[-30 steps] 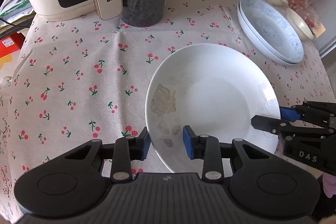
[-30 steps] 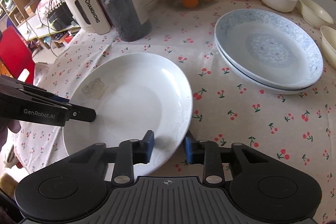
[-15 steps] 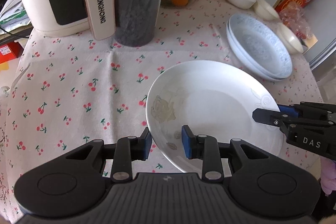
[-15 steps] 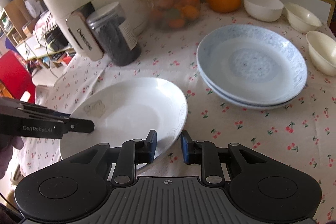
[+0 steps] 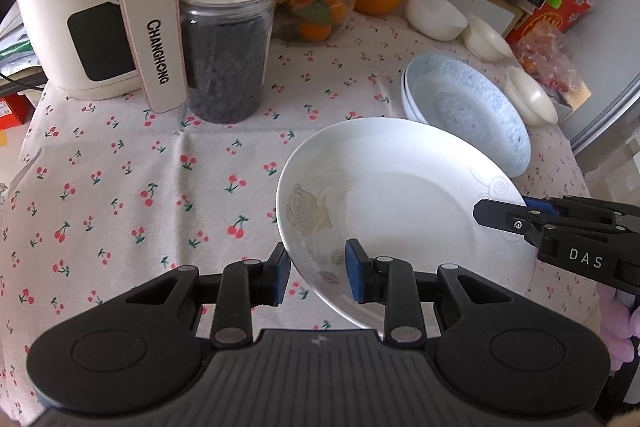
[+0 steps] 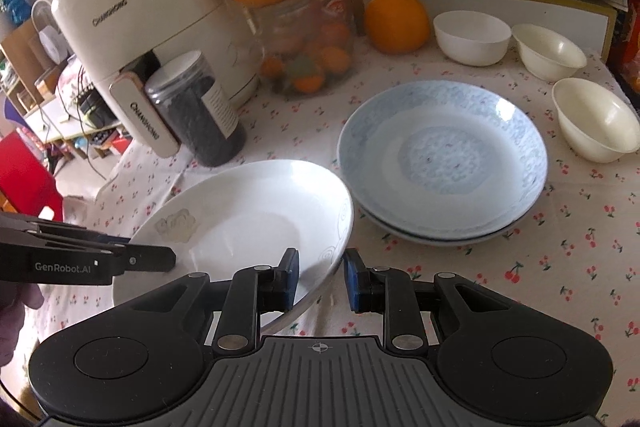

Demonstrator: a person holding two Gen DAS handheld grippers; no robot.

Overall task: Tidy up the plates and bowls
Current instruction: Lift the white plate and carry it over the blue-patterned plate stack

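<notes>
Both grippers are on the same dish here. The left hand-held gripper (image 5: 318, 273) reaches in low and level, its blue-padded fingers straddling the near-left rim of the round white ceramic plate (image 5: 400, 203), one pad under the rim and one over it; there's a visible gap, so I can't tell if it's truly clamped or just loosely around it. The right hand-held gripper (image 6: 322, 277) comes at the plate's opposite edge and sits the same way, rim between the pads, grip pressure unclear.

The white plate is tilted, its far edge overlapping the stack of two pale blue patterned plates (image 6: 442, 163) in the left view. It's glossy, shallow, with a faint beige rose print (image 5: 306, 211) on one side and pale swirl marks on the other.

Beyond the blue stack, three small cream bowls (image 6: 472, 37) sit in a row on the cherry-print counter (image 5: 132, 187).
</notes>
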